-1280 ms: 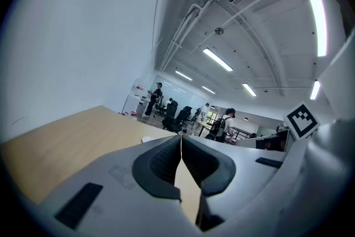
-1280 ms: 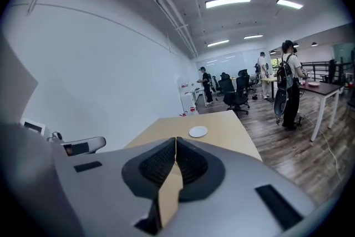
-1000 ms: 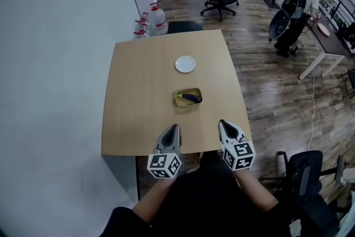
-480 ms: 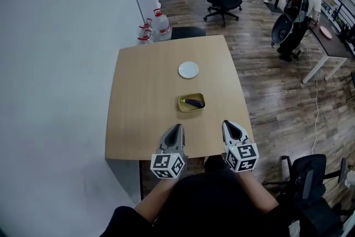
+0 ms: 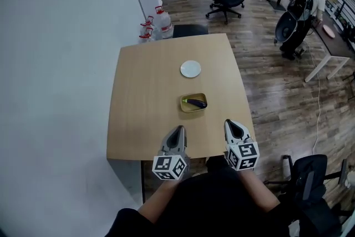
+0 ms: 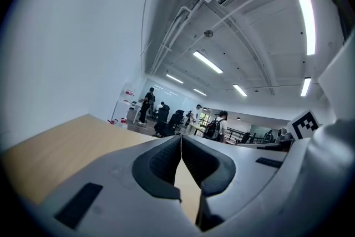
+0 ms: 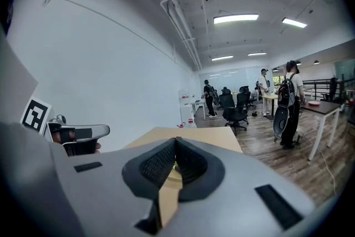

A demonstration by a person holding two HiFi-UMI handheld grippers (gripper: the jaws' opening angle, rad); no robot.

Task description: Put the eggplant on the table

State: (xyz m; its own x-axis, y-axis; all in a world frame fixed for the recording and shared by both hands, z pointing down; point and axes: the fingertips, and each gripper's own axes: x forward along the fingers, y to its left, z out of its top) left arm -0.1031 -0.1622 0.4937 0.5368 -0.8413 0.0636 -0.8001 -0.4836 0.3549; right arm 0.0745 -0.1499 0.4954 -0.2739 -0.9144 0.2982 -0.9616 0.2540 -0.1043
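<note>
Two claws hover over the counter's (image 5: 144, 102) near edge, each pressed together on nothing. Ahead of the left claw (image 5: 177, 131) and to its right, the eggplant (image 5: 196, 102) lies in a yellow tray (image 5: 193, 111), not on bare counter. The right claw (image 5: 231, 125) is nearer to it. The step in hand looks like the reach. Next, one claw must spread, advance and pinch the eggplant.

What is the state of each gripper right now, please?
Left gripper: closed, holding nothing.
Right gripper: closed, holding nothing.
</note>
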